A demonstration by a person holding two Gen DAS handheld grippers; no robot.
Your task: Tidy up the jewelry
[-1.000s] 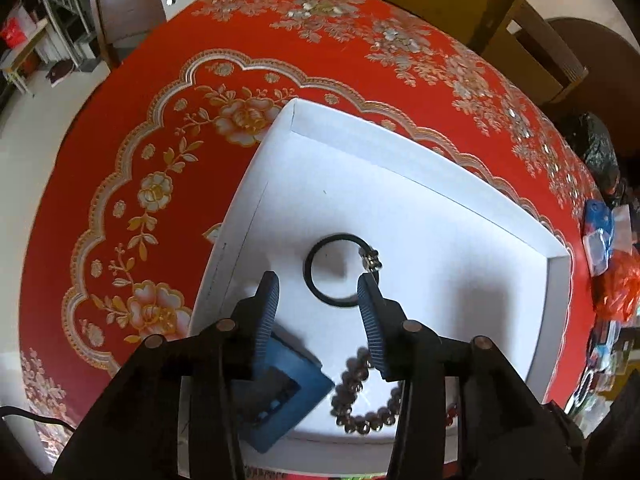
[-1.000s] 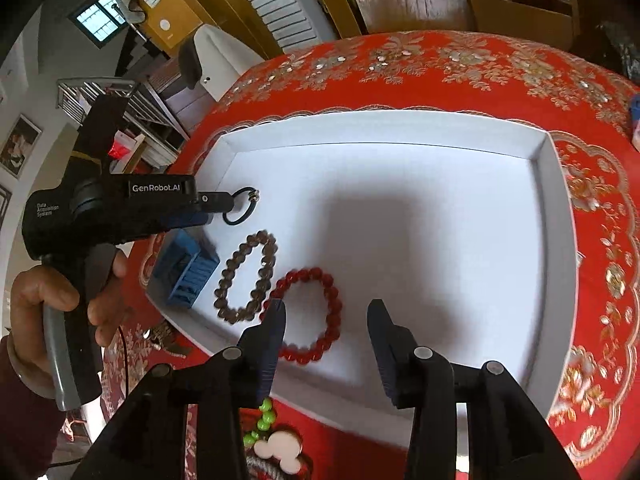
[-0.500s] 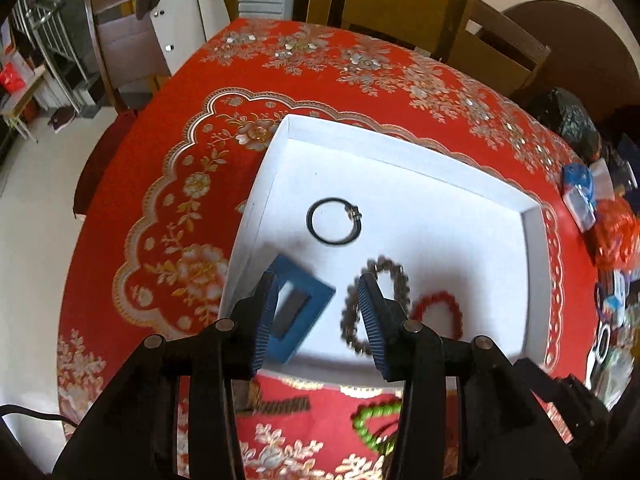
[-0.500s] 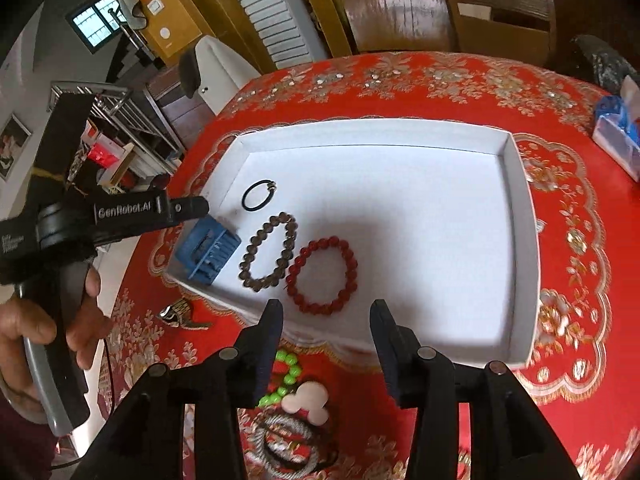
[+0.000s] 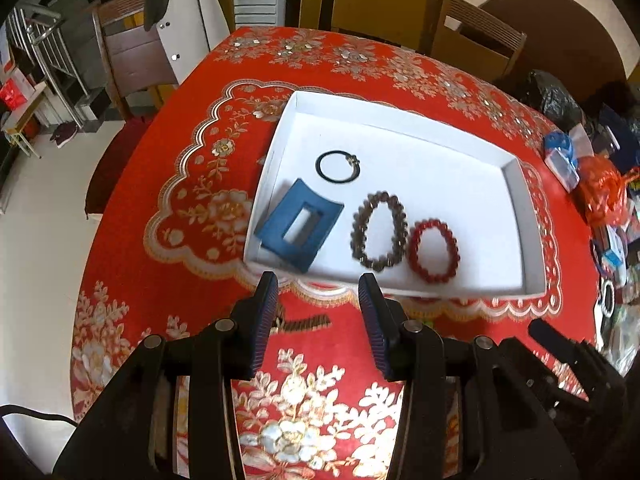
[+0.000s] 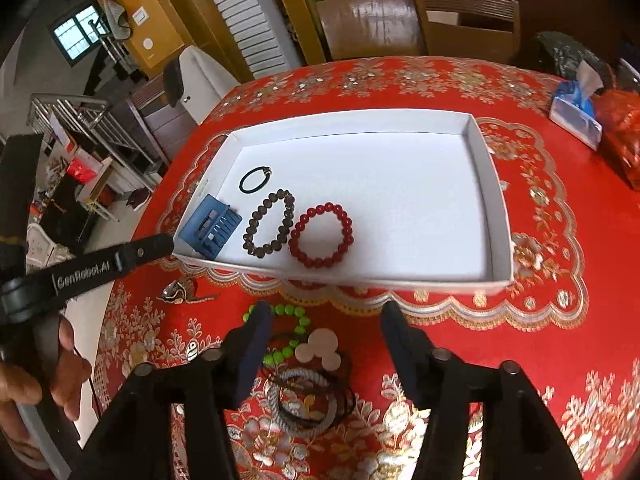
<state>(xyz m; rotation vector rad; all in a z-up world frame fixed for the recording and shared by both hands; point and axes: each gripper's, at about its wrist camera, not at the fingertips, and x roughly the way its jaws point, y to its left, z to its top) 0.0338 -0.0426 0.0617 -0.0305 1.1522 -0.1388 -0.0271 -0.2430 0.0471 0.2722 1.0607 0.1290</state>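
A white tray (image 5: 516,184) (image 6: 496,200) on the red tablecloth holds a black hair tie (image 5: 338,166) (image 6: 254,179), a blue hair claw (image 5: 298,225) (image 6: 212,226), a brown bead bracelet (image 5: 378,230) (image 6: 269,228) and a red bead bracelet (image 5: 434,245) (image 6: 321,235). My left gripper (image 5: 318,312) is open and empty, just in front of the tray's near edge. My right gripper (image 6: 324,340) is open and empty above a green bead bracelet (image 6: 288,334), a white clip (image 6: 320,350) and hair ties (image 6: 312,396) on the cloth.
A brown hair clip (image 5: 304,323) (image 6: 186,294) lies on the cloth before the tray. Bags and packets (image 5: 592,184) (image 6: 576,112) crowd the table's right side. Chairs (image 6: 420,20) stand behind the table; the left edge drops to the floor.
Both grippers have pulled back from the tray toward the near side. The left gripper has left the black hair tie lying in the tray. The loose jewelry has come into the right view.
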